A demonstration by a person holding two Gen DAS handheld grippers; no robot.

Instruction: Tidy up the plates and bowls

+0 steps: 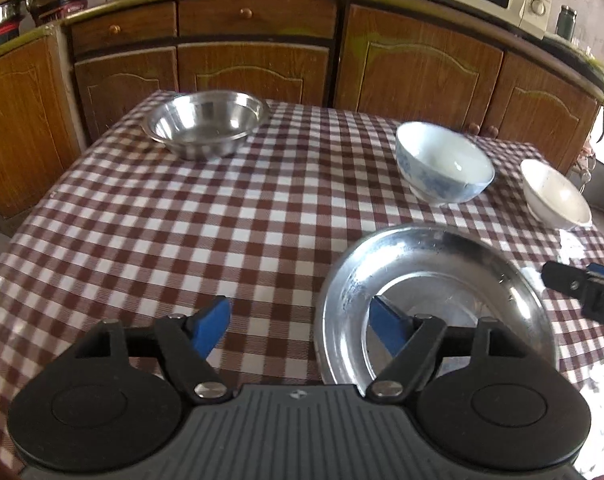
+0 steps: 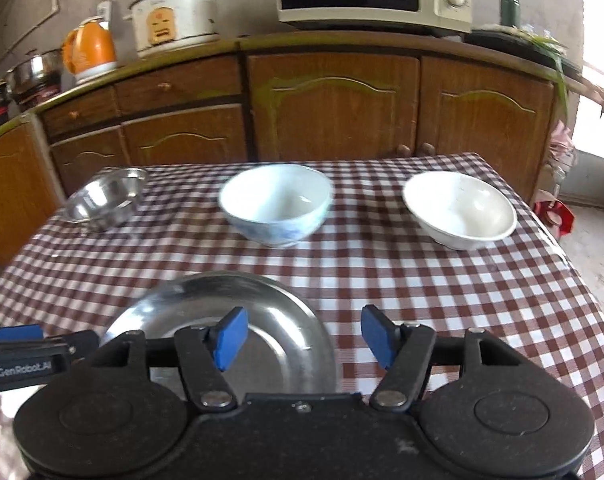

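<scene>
Left gripper (image 1: 302, 326) jaws apart and empty, "GenRobot.AI" on its side, right gripper (image 2: 303, 336) likewise spread empty, steel plate (image 2: 262, 320) near on checked tablecloth (image 2: 421, 280), steel bowl (image 1: 206, 124) far left, blue-patterned bowl (image 2: 276, 208) far centre, white bowl (image 2: 459, 210) far right.

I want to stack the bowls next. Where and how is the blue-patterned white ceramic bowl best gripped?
Probably by the near rim of the blue-patterned white ceramic bowl, from above: it stands upright and empty, so one finger can go inside the thin wall and one outside.
</scene>
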